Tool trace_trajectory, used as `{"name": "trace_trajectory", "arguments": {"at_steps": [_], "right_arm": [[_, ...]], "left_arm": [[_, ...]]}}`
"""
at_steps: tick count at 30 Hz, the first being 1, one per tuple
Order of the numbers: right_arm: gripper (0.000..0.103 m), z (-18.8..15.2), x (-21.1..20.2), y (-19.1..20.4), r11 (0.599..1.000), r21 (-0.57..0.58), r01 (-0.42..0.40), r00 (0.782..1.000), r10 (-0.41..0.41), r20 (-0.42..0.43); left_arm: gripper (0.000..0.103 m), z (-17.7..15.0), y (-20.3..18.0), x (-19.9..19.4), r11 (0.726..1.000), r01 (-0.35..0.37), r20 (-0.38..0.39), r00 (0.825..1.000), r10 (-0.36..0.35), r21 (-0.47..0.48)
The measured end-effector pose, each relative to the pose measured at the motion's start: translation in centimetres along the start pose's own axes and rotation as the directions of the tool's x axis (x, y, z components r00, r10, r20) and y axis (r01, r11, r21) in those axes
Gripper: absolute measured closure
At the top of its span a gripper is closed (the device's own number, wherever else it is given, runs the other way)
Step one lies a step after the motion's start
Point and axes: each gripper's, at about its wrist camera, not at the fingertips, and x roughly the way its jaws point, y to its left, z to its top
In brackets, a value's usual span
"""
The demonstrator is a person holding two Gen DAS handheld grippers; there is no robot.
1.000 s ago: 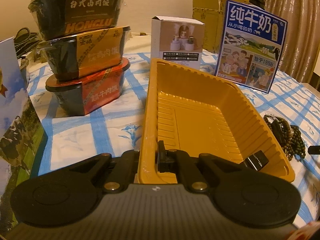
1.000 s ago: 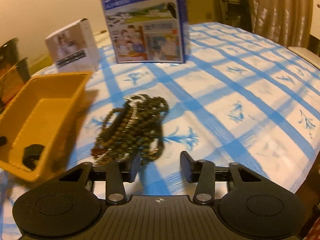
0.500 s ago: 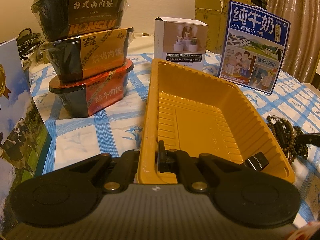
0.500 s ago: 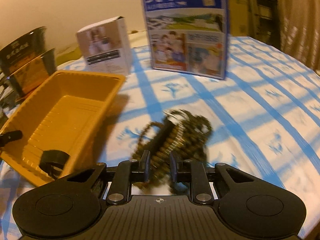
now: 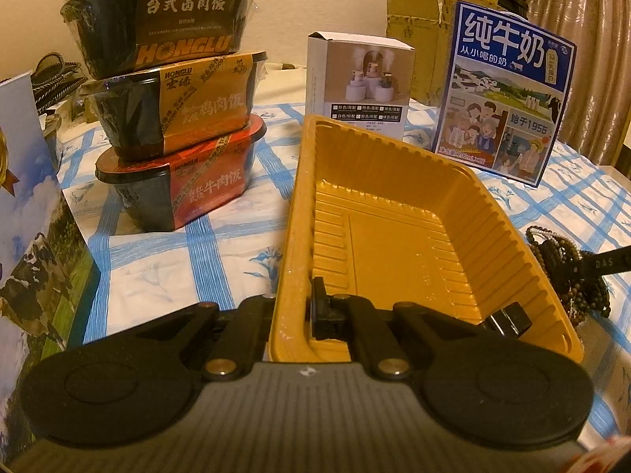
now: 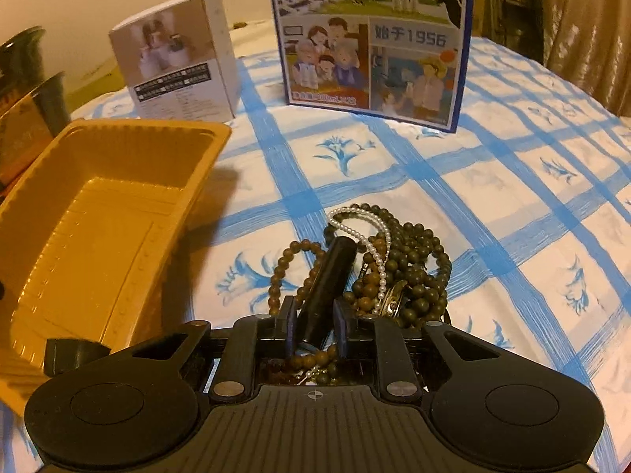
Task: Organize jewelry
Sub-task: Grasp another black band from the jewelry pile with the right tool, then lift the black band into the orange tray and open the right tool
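Observation:
A yellow plastic tray (image 5: 485,205) lies on the checked tablecloth; it also shows in the right wrist view (image 6: 205,149). My left gripper (image 5: 294,311) is shut on the tray's near left rim. A pile of jewelry (image 6: 398,268), dark bead bracelets and a white pearl strand, lies right of the tray; it also shows in the left wrist view (image 5: 568,272). My right gripper (image 6: 315,327) is shut on a black cylinder-shaped piece (image 6: 331,280) in that pile. A small black piece (image 5: 510,317) sits in the tray's near right corner.
Three stacked instant-meal bowls (image 5: 173,118) stand left of the tray. A white box (image 5: 361,82) and a blue milk carton (image 5: 504,94) stand behind it. A picture carton (image 5: 27,236) is at the left edge. A curtain (image 6: 583,19) hangs at the right.
My right gripper moved onto the jewelry pile and closed on the black piece. My left gripper kept its hold on the tray rim.

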Motion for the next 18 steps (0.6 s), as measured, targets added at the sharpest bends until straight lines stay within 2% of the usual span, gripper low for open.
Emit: {"name": "trace_trajectory", "arguments": {"at_steps": [6, 10, 14, 18], "right_arm": [[0.083, 0.7, 1.8, -0.8, 0.998, 0.070, -0.003, 0.999, 0.007, -0.051], [0.083, 0.5, 1.8, -1.0, 0.998, 0.062, -0.019, 0.999, 0.021, -0.031], [0.083, -0.2, 0.5, -2.2, 0.985, 0.137, -0.103, 0.994, 0.106, -0.016], [0.083, -0.7, -2.0, -2.5, 0.961, 0.194, -0.196, 0.980, 0.196, 0.018]], "left_arm": [[0.099, 0.2, 0.0, 0.1, 1.000, 0.001, 0.001, 1.000, -0.001, 0.001], [0.099, 0.2, 0.0, 0.1, 1.000, 0.000, 0.002, 1.000, 0.000, 0.004], [0.099, 0.2, 0.0, 0.1, 1.000, 0.000, 0.000, 1.000, 0.000, 0.002], [0.099, 0.2, 0.1, 0.1, 1.000, 0.000, 0.000, 1.000, 0.000, -0.002]]}}
